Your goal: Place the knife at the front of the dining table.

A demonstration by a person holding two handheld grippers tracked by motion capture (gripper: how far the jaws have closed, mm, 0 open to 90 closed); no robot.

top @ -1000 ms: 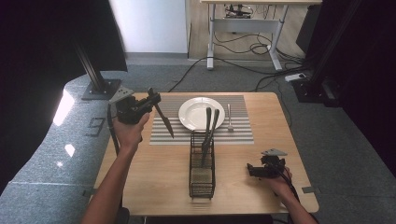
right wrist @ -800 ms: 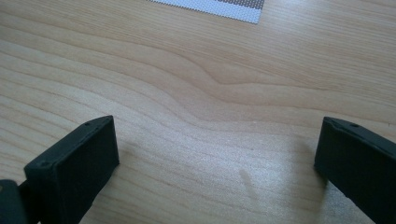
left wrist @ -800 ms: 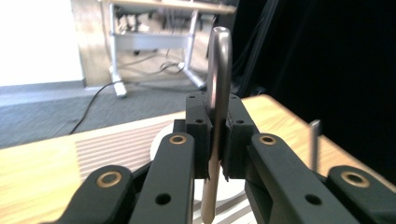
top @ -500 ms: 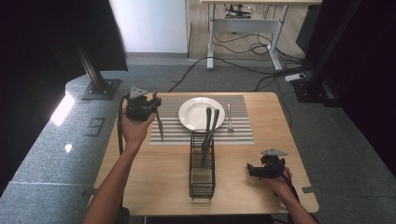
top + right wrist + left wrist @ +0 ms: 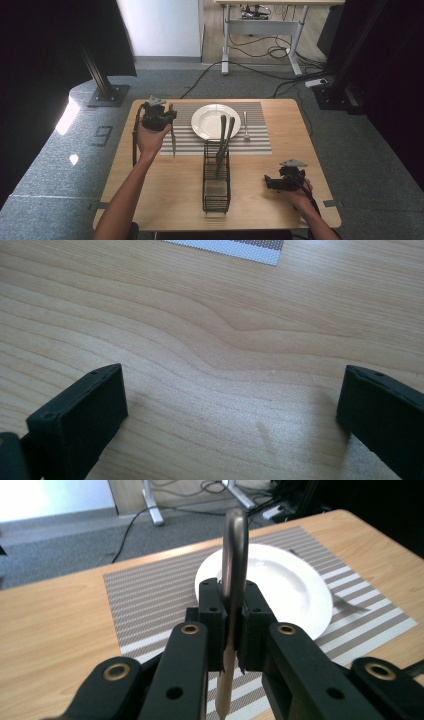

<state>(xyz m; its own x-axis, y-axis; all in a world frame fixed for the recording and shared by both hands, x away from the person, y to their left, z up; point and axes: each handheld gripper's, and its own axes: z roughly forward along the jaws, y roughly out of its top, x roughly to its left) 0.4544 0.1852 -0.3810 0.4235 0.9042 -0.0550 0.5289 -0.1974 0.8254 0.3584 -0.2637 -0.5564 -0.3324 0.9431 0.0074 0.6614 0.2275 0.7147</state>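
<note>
My left gripper is shut on a table knife over the left edge of the striped placemat. In the left gripper view the jaws pinch the knife near its middle, with the rounded metal handle rising above them and the pale blade hanging below. A white plate lies on the placemat just right of the knife, and also shows beyond the jaws. My right gripper rests low at the table's front right, open, with bare wood between its fingers.
A black wire caddy stands at the table's middle front with two dark utensils sticking up from it. A fork lies on the placemat right of the plate. Table edges run close to both hands.
My left hand has sunk a little and shifted right with the knife, which swung from a slant to nearly upright. The right gripper has stayed where it was.
</note>
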